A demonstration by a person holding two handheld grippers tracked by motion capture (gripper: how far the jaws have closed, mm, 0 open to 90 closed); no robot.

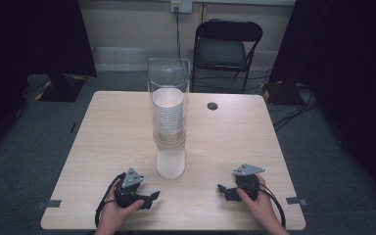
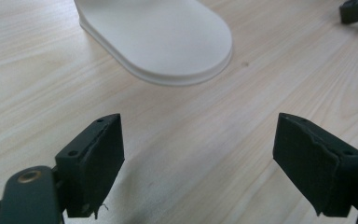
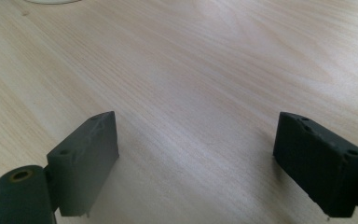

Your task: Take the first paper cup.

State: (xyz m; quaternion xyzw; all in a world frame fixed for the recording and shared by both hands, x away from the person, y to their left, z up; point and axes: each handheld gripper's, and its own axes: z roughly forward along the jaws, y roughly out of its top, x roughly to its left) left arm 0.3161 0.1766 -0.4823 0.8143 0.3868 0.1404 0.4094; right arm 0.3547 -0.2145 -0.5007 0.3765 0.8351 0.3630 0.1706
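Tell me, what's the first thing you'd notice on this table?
The tall clear tube standing in the middle of the wooden table, with a stack of white paper cups inside it, on a white base. Nearer the person, the left gripper and right gripper rest on the table either side of that base, both open and empty.

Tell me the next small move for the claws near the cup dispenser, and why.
Probably move the left claw forward toward the white base of the cup dispenser. Both claws rest open and hold nothing on the table, the right claw too, and the left one already faces the base, with the stacked cups untouched inside the clear tube.
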